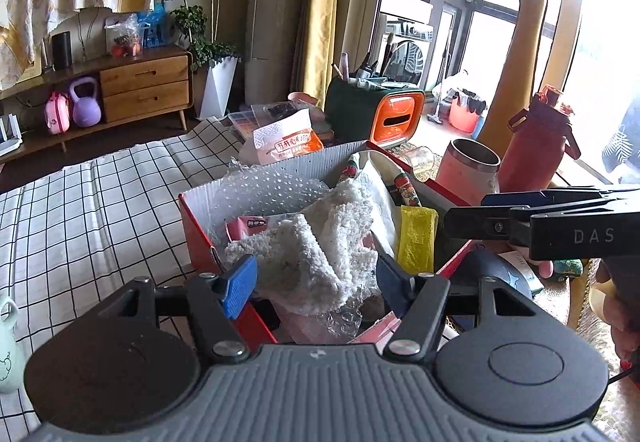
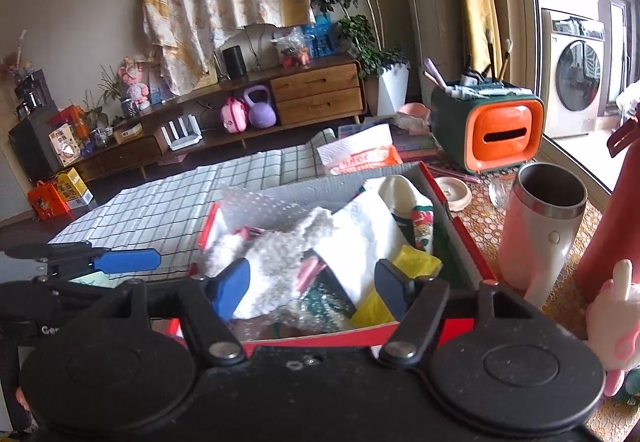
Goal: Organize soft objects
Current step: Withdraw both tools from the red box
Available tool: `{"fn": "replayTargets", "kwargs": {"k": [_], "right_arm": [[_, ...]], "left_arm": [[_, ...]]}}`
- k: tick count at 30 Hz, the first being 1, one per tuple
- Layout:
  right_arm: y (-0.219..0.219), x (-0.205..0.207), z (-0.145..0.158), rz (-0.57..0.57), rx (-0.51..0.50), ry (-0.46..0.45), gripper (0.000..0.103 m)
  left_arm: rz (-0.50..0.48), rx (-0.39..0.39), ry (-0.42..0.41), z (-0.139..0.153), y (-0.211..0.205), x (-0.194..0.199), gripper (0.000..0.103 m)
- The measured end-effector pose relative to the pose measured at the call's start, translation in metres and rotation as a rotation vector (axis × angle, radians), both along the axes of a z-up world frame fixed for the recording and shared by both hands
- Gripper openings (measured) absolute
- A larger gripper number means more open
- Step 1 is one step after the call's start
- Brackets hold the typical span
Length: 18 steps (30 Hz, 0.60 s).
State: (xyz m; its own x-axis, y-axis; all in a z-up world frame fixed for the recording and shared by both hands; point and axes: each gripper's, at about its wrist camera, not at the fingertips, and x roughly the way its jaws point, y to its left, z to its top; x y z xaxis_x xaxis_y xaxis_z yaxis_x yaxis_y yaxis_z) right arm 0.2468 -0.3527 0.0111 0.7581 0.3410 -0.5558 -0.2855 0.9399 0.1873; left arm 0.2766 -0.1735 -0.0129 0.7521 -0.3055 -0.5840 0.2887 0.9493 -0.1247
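A red cardboard box (image 1: 196, 238) (image 2: 464, 242) lies open in front of both grippers. It holds a white fluffy cloth (image 1: 316, 242) (image 2: 276, 254), bubble wrap (image 1: 264, 189) (image 2: 256, 205), a yellow cloth (image 1: 416, 238) (image 2: 416, 262) and a printed sock (image 1: 404, 185) (image 2: 420, 222). My left gripper (image 1: 316, 278) hangs open over the box's near edge, its pads clear of the fluffy cloth behind them. My right gripper (image 2: 312, 286) is open too, with nothing pressed between its pads. It also shows at the right of the left wrist view (image 1: 466, 213). A blue pad (image 2: 128, 261) of the left gripper shows at the left of the right wrist view.
The box sits beside a black-and-white checked cloth (image 1: 80, 222). To its right stand a steel-lined cup (image 2: 540, 226) and a red bottle (image 1: 536, 145). Behind it are a snack bag (image 1: 284, 141) and an orange-fronted organizer (image 2: 500, 129). A pink plush toy (image 2: 616, 322) is at the far right.
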Motion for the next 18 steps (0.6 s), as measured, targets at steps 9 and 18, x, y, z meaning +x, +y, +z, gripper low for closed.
{"fn": "replayTargets", "kwargs": {"k": [9,18], "right_arm": [[0.012,-0.04,0.01,-0.004,0.021,-0.09,0.091],[0.026,-0.079,0.01,-0.025,-0.022,-0.19,0.103]], "left_arm": [[0.01,-0.025,-0.047,0.016,0.019,-0.034,0.076],[0.02,-0.073,-0.075,0.023,0.033,-0.065,0.091]]}}
